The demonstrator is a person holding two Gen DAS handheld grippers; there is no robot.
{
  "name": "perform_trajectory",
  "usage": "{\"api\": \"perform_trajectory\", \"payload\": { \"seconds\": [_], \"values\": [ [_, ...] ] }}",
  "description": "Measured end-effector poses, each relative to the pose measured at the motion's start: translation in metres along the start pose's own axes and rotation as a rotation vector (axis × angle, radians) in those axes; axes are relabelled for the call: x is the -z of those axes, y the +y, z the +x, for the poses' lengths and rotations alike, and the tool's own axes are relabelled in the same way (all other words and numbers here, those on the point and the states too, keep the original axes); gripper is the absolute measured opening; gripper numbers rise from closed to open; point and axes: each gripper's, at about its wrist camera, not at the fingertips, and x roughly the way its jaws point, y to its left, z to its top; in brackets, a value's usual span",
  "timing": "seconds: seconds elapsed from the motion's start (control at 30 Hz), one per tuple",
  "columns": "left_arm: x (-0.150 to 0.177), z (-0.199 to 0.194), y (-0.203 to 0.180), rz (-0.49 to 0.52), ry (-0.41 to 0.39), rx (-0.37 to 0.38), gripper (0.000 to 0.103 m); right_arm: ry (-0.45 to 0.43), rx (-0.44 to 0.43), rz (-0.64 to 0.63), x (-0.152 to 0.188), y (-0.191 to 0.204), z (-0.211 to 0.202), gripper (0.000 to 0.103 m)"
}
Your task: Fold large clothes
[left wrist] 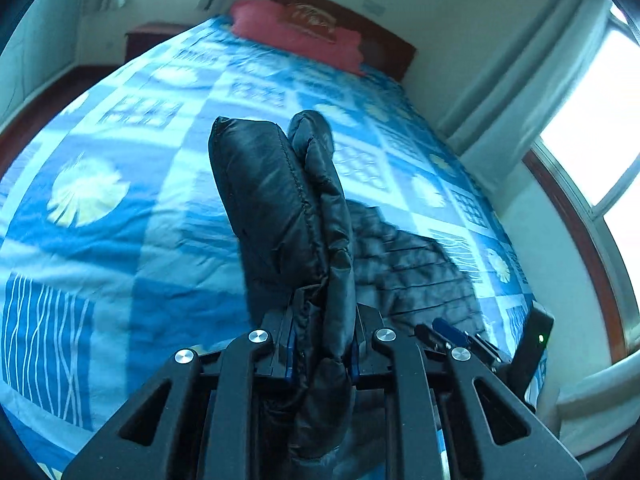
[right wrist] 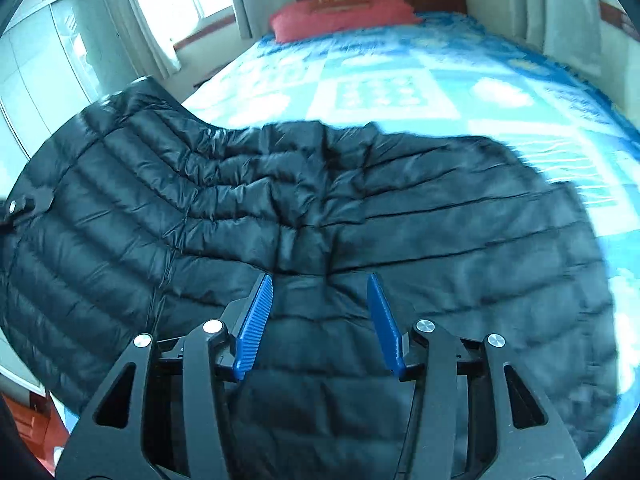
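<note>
Jacket (right wrist: 360,208), black quilted puffer, lies spread on the blue patterned bedspread (left wrist: 120,128). Left gripper (left wrist: 324,320) is clamped on a thick puffy fold of it, which stands up toward 12 o'clock between the jaws. Right gripper (right wrist: 320,320) is released, blue pads (right wrist: 256,320) apart, fabric below them, no squeeze visible. Red pillow (right wrist: 344,12) at 12 o'clock by the headboard.

The left gripper's fingers (left wrist: 289,332) are buried in black jacket (left wrist: 280,204) fabric (pads barely showing).
</note>
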Motion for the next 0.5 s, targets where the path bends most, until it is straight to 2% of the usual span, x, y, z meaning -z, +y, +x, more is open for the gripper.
{"api": "perform_trajectory", "payload": {
  "seconds": [0.23,0.5],
  "values": [
    [-0.011,0.031,-0.108,0.164,0.014,0.001,0.018,-0.066,0.026,0.061,0.006,-0.056,-0.057,0.051],
    [0.012,0.107,-0.201,0.307,0.089,0.006,0.018,-0.096,0.095,0.148,0.018,-0.118,-0.092,0.052]
  ]
}}
